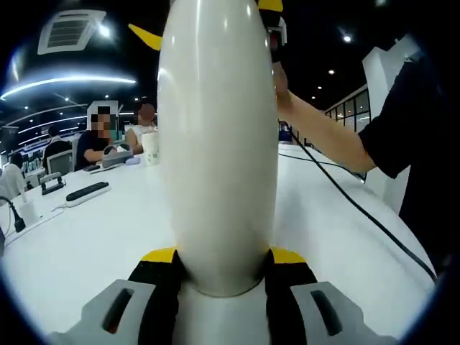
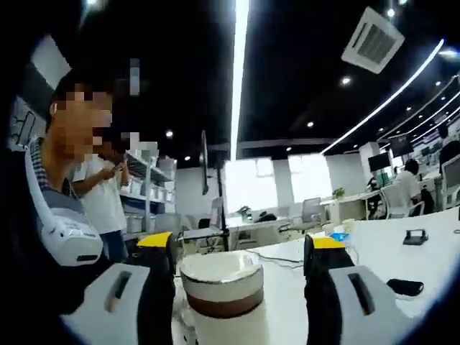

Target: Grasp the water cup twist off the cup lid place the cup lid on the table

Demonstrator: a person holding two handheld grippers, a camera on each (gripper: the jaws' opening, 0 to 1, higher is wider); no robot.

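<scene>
The water cup (image 1: 215,144) is a tall white bottle that stands upright between the jaws of my left gripper (image 1: 223,255), which is shut on its lower body. Near the cup's top, the right gripper's yellow fingertips (image 1: 146,37) show on either side of it. In the right gripper view, the cup lid (image 2: 221,277) is white on top with a brown band. It sits between the jaws of my right gripper (image 2: 241,248), which is open; a clear gap shows on the right side of the lid.
The white table (image 1: 72,237) carries a power strip (image 1: 86,192), a paper cup (image 1: 151,147) and a black cable (image 1: 359,208). A person's arm (image 1: 323,133) reaches in from the right. A phone (image 2: 406,287) lies on the table. People sit and stand nearby.
</scene>
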